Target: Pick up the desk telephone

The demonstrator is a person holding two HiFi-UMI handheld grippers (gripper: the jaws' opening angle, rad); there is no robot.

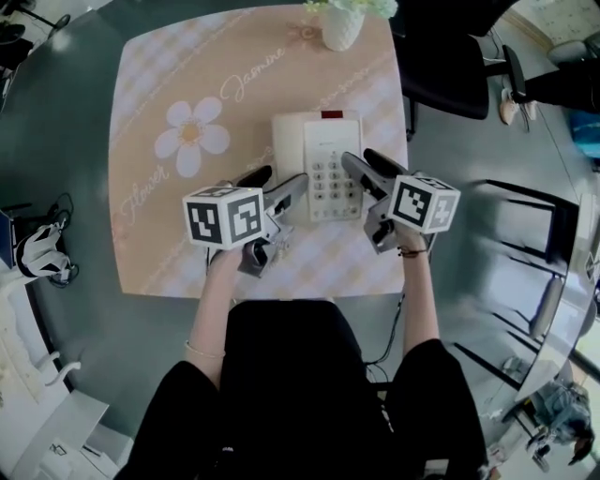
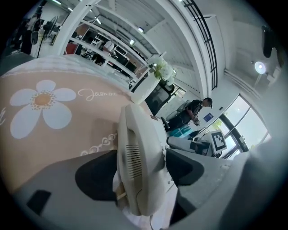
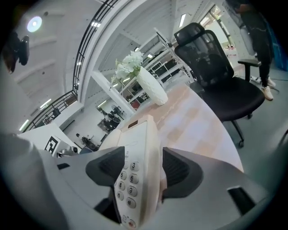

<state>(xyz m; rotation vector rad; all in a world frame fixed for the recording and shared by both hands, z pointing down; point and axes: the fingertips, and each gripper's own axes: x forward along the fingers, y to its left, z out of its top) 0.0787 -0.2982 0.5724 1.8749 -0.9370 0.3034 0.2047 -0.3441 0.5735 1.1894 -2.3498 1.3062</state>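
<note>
A cream desk telephone (image 1: 319,164) lies flat on the peach tablecloth (image 1: 169,234), handset on its left, keypad on its right. My left gripper (image 1: 278,181) stands open at the phone's near left corner. In the left gripper view the handset (image 2: 139,157) rises between the two dark pads, with a gap on the right side. My right gripper (image 1: 367,164) is open at the phone's right side. In the right gripper view the keypad edge (image 3: 135,157) sits between the pads; I see no squeeze on it.
A white vase of flowers (image 1: 342,23) stands at the table's far edge behind the phone. A black office chair (image 1: 441,66) is at the far right, off the table. A white daisy print (image 1: 190,136) lies left of the phone. A person (image 2: 195,112) stands far off.
</note>
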